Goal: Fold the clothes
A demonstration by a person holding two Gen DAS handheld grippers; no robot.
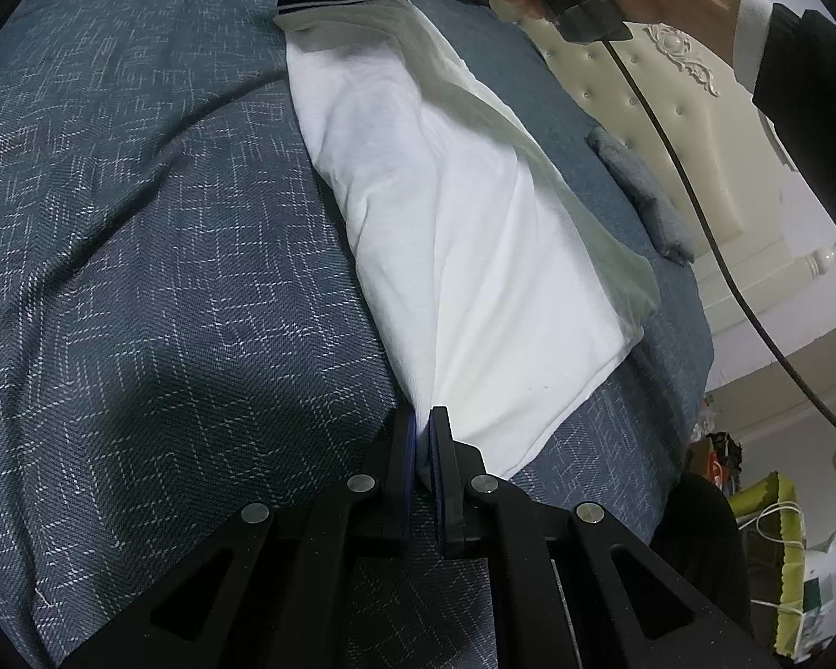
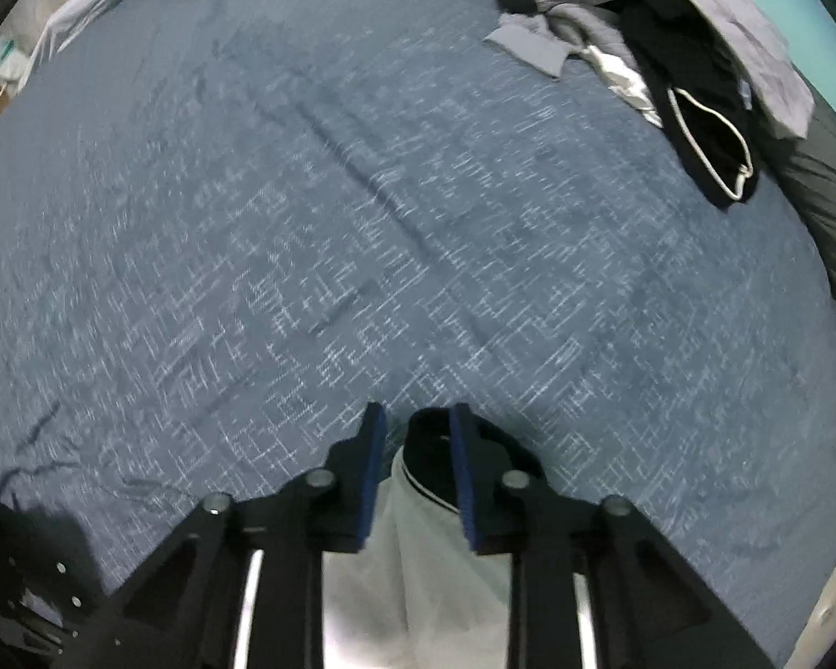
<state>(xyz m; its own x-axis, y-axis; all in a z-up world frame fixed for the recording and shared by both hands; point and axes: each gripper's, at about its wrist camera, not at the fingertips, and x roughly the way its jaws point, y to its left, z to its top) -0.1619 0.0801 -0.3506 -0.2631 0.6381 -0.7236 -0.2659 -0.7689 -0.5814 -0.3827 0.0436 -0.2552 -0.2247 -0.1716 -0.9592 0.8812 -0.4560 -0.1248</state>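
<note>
Left wrist view: the left gripper pinches the hem of the white shirt, which lies lengthwise on the bed.

Right wrist view: the right gripper straddles the dark collar, jaws parted, grasp uncertain. Next likely comes folding hem to collar.

Matt white knit shirt, coarse woven blue-grey bedspread, glossy cream tufted headboard
</note>
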